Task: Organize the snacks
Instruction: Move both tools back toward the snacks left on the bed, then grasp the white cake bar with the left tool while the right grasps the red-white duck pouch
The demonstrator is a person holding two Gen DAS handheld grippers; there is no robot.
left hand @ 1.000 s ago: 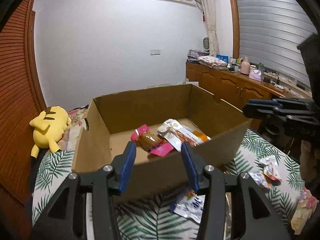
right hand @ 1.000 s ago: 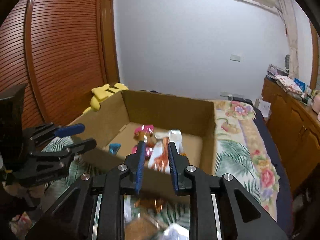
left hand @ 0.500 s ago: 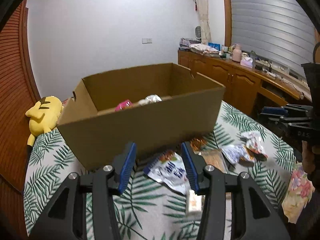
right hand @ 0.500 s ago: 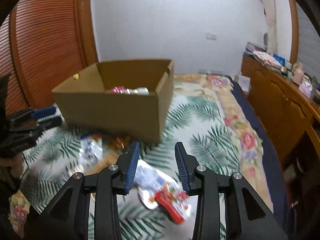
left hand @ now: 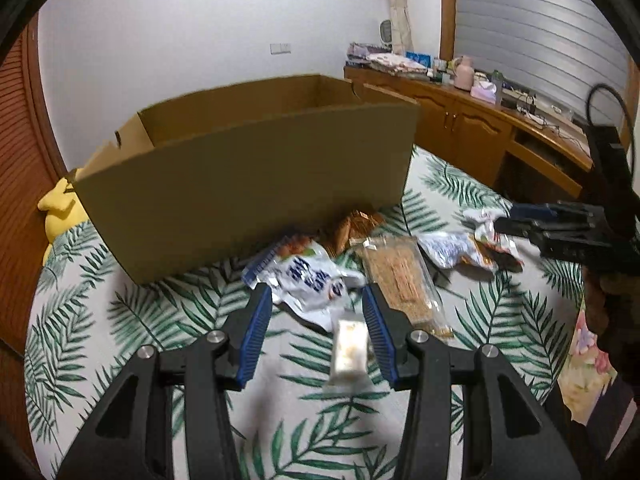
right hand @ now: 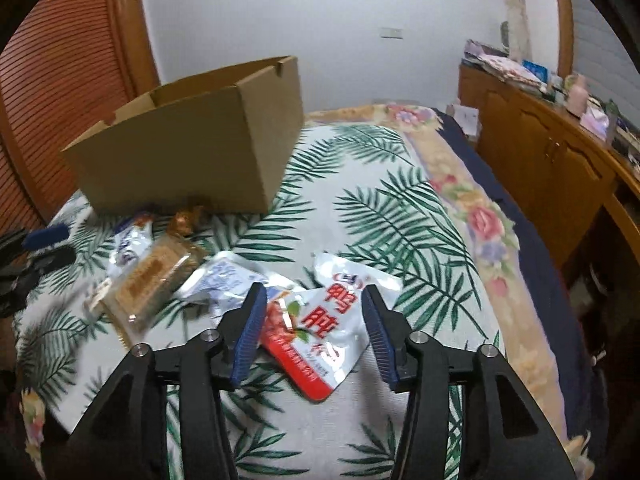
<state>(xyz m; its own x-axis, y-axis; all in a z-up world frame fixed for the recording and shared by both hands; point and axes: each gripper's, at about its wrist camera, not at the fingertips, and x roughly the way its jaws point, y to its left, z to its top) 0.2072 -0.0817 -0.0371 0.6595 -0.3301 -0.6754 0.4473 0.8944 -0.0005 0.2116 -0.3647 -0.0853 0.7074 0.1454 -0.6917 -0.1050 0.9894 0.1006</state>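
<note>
Above red-white pouch, right tool opening, seemingly empty

We see each tool as a matte black, angular frame that forks into two arms. On the left gripper the arms taper toward the cardboard box, and each tip carries a blue pad ribbed with fine grooves on its inner face. Round silver screw heads sit at the linkage joints, two on each side, nearer us than the box. The right gripper has the same build: black frame, ribbed blue pads, four silver screws. In the left wrist view, right of the box, its black body trails a looping black cable.
</note>
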